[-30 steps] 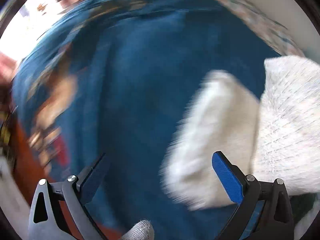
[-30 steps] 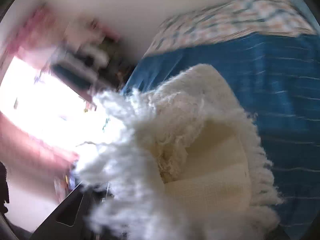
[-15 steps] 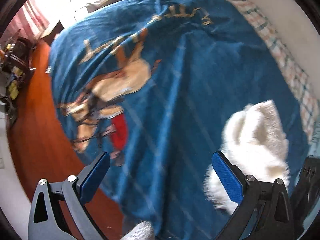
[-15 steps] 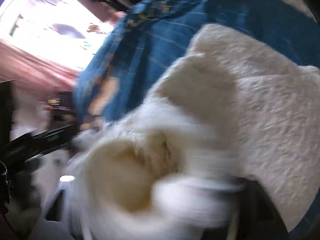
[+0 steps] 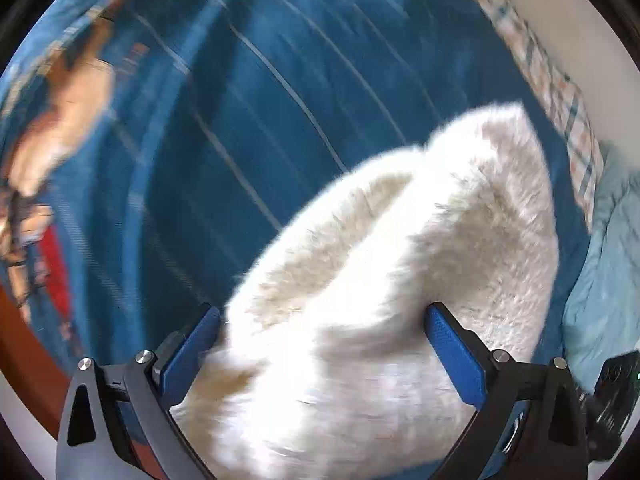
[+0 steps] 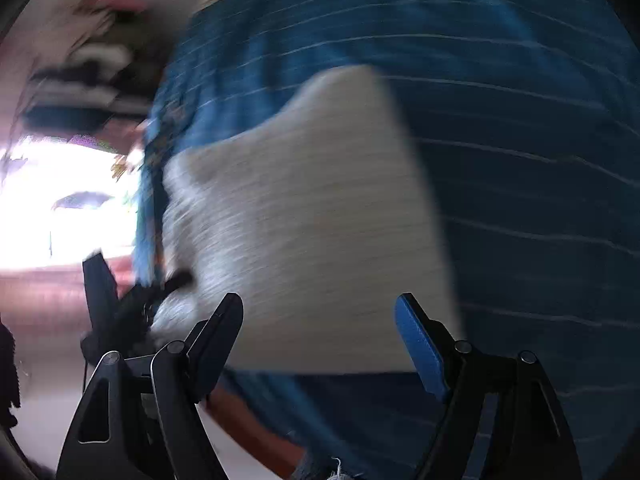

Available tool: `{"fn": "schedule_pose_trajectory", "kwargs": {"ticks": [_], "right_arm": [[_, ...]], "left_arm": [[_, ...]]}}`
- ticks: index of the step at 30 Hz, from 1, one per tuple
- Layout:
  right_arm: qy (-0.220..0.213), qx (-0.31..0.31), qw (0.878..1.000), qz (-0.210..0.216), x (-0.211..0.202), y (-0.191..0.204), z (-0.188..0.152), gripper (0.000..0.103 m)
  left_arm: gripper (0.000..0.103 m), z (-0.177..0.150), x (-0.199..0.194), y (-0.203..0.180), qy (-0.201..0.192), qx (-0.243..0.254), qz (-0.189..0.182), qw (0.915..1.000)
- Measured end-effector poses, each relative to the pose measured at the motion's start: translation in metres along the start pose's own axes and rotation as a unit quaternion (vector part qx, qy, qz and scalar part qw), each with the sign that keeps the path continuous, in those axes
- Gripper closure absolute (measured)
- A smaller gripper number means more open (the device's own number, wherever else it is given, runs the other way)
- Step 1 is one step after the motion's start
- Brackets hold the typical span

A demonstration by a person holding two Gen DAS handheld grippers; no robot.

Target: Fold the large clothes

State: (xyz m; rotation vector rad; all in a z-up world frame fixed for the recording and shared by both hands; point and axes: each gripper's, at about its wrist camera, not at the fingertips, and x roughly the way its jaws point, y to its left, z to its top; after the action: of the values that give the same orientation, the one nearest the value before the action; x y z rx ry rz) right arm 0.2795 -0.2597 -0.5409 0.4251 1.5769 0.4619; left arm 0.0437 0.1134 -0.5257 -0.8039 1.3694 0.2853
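A fluffy white garment (image 5: pixel 400 272) lies bunched on the blue blanket (image 5: pixel 248 120). In the left wrist view my left gripper (image 5: pixel 320 340) is open, its blue pads on either side of the garment's near end, not closed on it. In the right wrist view the same garment (image 6: pixel 312 232) shows as a flat, blurred white shape on the blanket (image 6: pixel 520 160). My right gripper (image 6: pixel 320 332) is open just in front of its near edge and holds nothing. The other gripper (image 6: pixel 120 304) shows at the garment's left edge.
The blanket has a printed figure (image 5: pixel 52 128) at the left. A checked sheet (image 5: pixel 560 92) and a light blue quilt (image 5: pixel 604 264) lie at the right by the white wall. The bed edge and reddish floor (image 5: pixel 24 344) are at lower left. A bright window (image 6: pixel 48 208) is at left.
My right gripper has let go of the white garment, which now lies flat on the blanket. My left gripper has moved in so its open fingers straddle the garment.
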Motion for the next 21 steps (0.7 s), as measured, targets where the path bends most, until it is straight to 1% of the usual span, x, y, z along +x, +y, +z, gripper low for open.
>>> {"fn": "schedule_pose_trajectory", "kwargs": {"ticks": [1, 2, 3, 4, 5, 6, 9, 11, 13, 15, 17, 19, 21], "right_arm": [[-0.003, 0.015, 1.000, -0.001, 0.001, -0.009, 0.003, 0.023], [-0.003, 0.027, 1.000, 0.001, 0.001, -0.018, 0.004, 0.023], [-0.002, 0.035, 0.999, 0.005, 0.004, -0.021, 0.008, 0.023], [0.000, 0.044, 0.999, 0.007, 0.008, -0.025, 0.011, 0.023], [0.002, 0.051, 0.999, 0.007, 0.010, -0.028, 0.013, 0.023], [0.004, 0.054, 0.998, 0.010, 0.014, -0.027, 0.016, 0.023], [0.008, 0.054, 0.998, 0.014, 0.017, -0.027, 0.019, 0.023], [0.010, 0.045, 0.999, 0.013, 0.021, -0.021, 0.023, 0.023], [0.012, 0.037, 0.999, 0.011, 0.020, -0.020, 0.024, 0.023], [0.018, 0.029, 0.999, 0.006, 0.020, -0.017, 0.024, 0.023], [0.025, 0.020, 0.999, -0.006, 0.026, -0.014, 0.026, 0.023], [0.035, 0.012, 0.999, -0.021, 0.030, -0.010, 0.029, 0.023], [0.036, 0.004, 0.999, -0.020, 0.029, -0.005, 0.032, 0.023]], "left_arm": [[0.000, -0.001, 0.005, -0.005, -0.004, 0.010, 0.006, 0.9999], [0.006, -0.003, 0.005, -0.009, -0.017, 0.021, 0.014, 0.9995], [0.034, -0.007, 0.002, -0.012, -0.029, 0.033, 0.015, 0.9989], [0.051, -0.009, 0.000, -0.014, -0.032, 0.041, 0.022, 0.9984], [0.073, -0.013, -0.004, -0.016, -0.037, 0.050, 0.035, 0.9975], [0.080, -0.019, -0.013, -0.015, -0.045, 0.055, 0.038, 0.9967], [0.087, -0.030, -0.038, -0.007, -0.059, 0.032, 0.024, 0.9975], [0.088, -0.037, -0.057, 0.000, -0.066, 0.011, 0.016, 0.9976], [0.089, -0.043, -0.063, 0.006, -0.063, 0.002, 0.017, 0.9979], [0.089, -0.046, -0.052, 0.014, -0.054, 0.001, 0.032, 0.9980], [0.088, -0.048, -0.023, 0.027, -0.030, -0.002, 0.053, 0.9981], [0.087, -0.050, 0.001, 0.037, -0.013, -0.012, 0.060, 0.9981], [0.085, -0.051, 0.003, 0.038, -0.017, -0.018, 0.060, 0.9979]]}}
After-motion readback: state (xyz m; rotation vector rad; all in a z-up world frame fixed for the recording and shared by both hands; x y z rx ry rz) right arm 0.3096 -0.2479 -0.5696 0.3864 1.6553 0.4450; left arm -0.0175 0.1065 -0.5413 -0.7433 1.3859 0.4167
